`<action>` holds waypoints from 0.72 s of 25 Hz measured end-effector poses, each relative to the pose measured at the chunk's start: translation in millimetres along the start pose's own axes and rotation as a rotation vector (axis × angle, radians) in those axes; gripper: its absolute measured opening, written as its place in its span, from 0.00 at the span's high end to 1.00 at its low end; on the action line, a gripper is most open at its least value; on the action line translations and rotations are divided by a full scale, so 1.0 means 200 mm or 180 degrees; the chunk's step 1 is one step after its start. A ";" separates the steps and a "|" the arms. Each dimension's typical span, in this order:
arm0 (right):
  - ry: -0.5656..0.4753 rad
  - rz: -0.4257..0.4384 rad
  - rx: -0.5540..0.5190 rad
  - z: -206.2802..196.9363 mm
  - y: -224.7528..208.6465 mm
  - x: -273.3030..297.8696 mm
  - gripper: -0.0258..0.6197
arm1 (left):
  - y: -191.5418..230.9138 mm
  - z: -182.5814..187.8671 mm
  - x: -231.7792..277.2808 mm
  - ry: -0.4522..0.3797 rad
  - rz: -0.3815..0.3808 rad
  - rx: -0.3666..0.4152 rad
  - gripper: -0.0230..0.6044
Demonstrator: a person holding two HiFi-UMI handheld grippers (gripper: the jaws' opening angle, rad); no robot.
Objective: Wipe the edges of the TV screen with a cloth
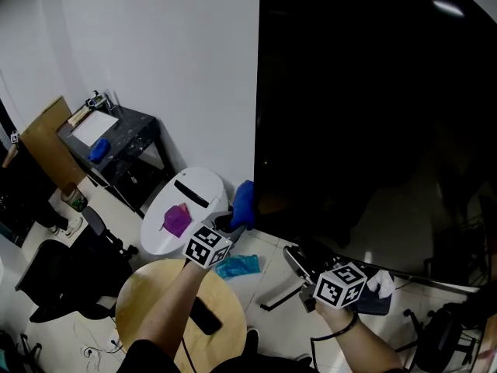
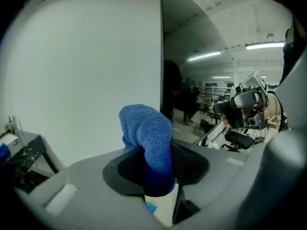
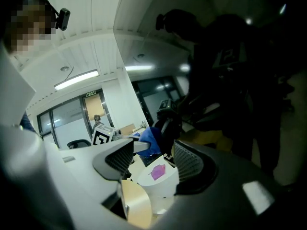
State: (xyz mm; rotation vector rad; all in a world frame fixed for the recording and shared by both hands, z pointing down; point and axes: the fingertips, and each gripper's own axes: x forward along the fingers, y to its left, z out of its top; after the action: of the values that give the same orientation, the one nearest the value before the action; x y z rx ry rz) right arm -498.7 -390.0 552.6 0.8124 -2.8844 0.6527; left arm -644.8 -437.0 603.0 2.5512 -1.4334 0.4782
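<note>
Here, left tool (image 2: 154, 166) clamps blue cloth (image 2: 147, 133) beside TV screen (image 1: 373, 115).

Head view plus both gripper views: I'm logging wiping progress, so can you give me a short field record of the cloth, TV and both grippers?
cloth: blue cloth, clamped in the left gripper
cloth position: at the left edge of the TV screen, near its bottom corner; contact unclear
right side: right gripper open, nothing between its jaws, held low in front of the screen
</note>
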 end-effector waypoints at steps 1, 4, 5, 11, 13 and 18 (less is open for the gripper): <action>-0.0004 0.0001 -0.0055 0.02 0.00 -0.01 0.54 | 0.00 0.03 -0.01 -0.0008 -0.0002 0.0040 0.77; -0.0051 0.0013 -0.0170 0.10 0.01 -0.04 0.54 | 0.00 0.15 -0.06 -0.0100 0.0001 0.0116 0.77; -0.0080 0.0022 -0.0197 0.13 0.02 -0.06 0.54 | -0.01 0.19 -0.08 -0.0147 0.0008 0.0134 0.77; -0.0255 0.0128 -0.0417 0.35 0.13 -0.12 0.54 | -0.02 0.43 -0.19 -0.0382 0.0055 0.0246 0.77; -0.0285 0.0169 -0.0502 0.40 0.16 -0.14 0.54 | -0.03 0.51 -0.22 -0.0434 0.0063 0.0278 0.77; -0.0370 0.0233 -0.0682 0.53 0.25 -0.20 0.54 | -0.04 0.71 -0.31 -0.0501 0.0083 0.0471 0.77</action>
State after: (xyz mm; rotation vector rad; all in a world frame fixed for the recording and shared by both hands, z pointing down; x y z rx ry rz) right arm -485.9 -377.9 430.0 0.7420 -3.0314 0.3026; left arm -640.9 -426.3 448.8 2.7443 -1.5390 0.4096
